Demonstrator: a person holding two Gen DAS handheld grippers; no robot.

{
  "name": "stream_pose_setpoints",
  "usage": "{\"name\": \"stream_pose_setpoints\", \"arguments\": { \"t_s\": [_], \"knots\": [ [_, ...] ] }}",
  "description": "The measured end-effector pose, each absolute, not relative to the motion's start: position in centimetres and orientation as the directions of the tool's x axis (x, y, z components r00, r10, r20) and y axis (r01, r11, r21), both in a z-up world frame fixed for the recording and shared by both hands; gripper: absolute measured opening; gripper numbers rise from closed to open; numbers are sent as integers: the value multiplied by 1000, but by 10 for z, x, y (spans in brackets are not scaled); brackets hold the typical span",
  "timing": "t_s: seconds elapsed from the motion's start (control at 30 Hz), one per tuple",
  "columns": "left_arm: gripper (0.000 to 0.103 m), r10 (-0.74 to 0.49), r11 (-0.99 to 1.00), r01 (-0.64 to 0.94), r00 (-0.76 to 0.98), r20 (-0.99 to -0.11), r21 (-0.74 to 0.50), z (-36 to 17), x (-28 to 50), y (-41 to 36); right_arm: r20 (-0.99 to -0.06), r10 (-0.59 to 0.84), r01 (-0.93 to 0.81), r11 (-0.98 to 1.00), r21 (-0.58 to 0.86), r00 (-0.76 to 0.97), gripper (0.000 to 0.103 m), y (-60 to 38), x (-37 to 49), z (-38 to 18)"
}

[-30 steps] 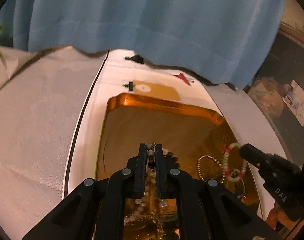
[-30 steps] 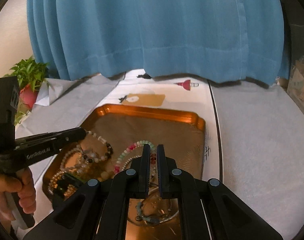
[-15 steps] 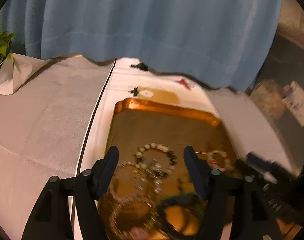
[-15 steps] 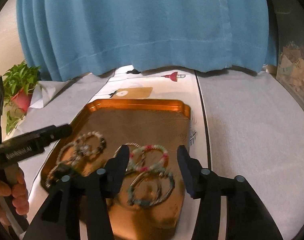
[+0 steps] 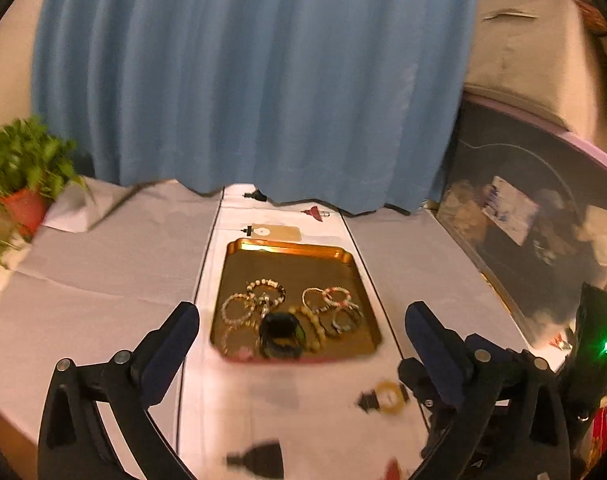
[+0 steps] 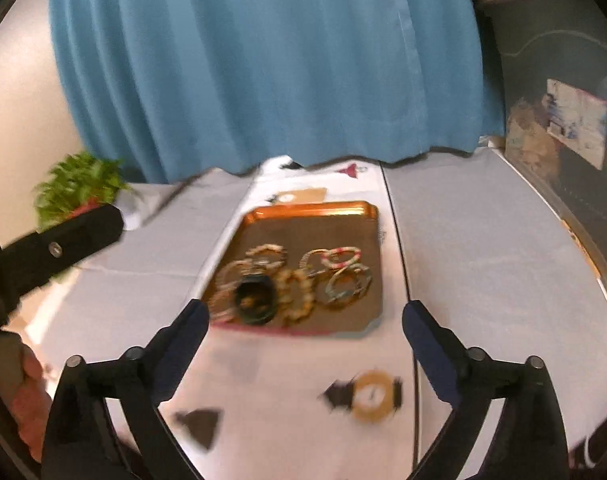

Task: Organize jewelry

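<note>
A copper tray (image 5: 287, 246) (image 6: 309, 210) lies on the white table runner. In it lie several beaded bracelets: a dark-and-pale one (image 5: 266, 289), a red-and-green one (image 5: 336, 295) (image 6: 340, 257), a wooden bead one (image 6: 296, 291), and a black bangle (image 5: 280, 333) (image 6: 254, 298). My left gripper (image 5: 301, 338) is open and empty, held back from the tray's near edge. My right gripper (image 6: 303, 334) is open and empty, also behind the near edge. The left gripper's body (image 6: 51, 250) shows at the left of the right wrist view.
A blue curtain (image 5: 243, 80) hangs behind the table. A potted plant (image 5: 21, 184) (image 6: 77, 188) stands at the far left. Printed motifs mark the runner, one a tan ring (image 6: 373, 396). A dark cabinet (image 5: 543, 216) stands at the right.
Both grippers opened and let go of their bracelets, which now lie in the tray. Both have pulled back and up from the tray.
</note>
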State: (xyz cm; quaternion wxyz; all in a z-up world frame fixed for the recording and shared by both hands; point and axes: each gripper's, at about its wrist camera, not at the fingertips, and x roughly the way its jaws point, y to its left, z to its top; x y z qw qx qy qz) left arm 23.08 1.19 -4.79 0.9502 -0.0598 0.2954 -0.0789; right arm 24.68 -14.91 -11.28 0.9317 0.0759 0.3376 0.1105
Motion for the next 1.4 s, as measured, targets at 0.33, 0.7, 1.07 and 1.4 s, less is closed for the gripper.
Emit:
{"name": "stream_pose_setpoints", "arguments": {
  "t_s": [0.33, 0.7, 1.07, 1.4],
  "knots": [
    [102, -184, 980, 97, 790, -585, -177, -8, 104, 1, -575, 220, -161, 975, 153, 788, 99, -137, 102, -36],
    [103, -78, 997, 62, 746, -662, -48, -7, 32, -33, -610, 224, -185, 974, 128, 760, 99, -124, 10, -20],
    [103, -25, 999, -2, 725, -688, -39, 3, 16, -25, -617, 240, -191, 971, 146, 749, 99, -120, -3, -9],
    [103, 17, 1000, -1, 760, -650, 25, 10, 7, -28, -600, 276, -217, 961, 171, 751, 98, -119, -7, -9]
  ]
}}
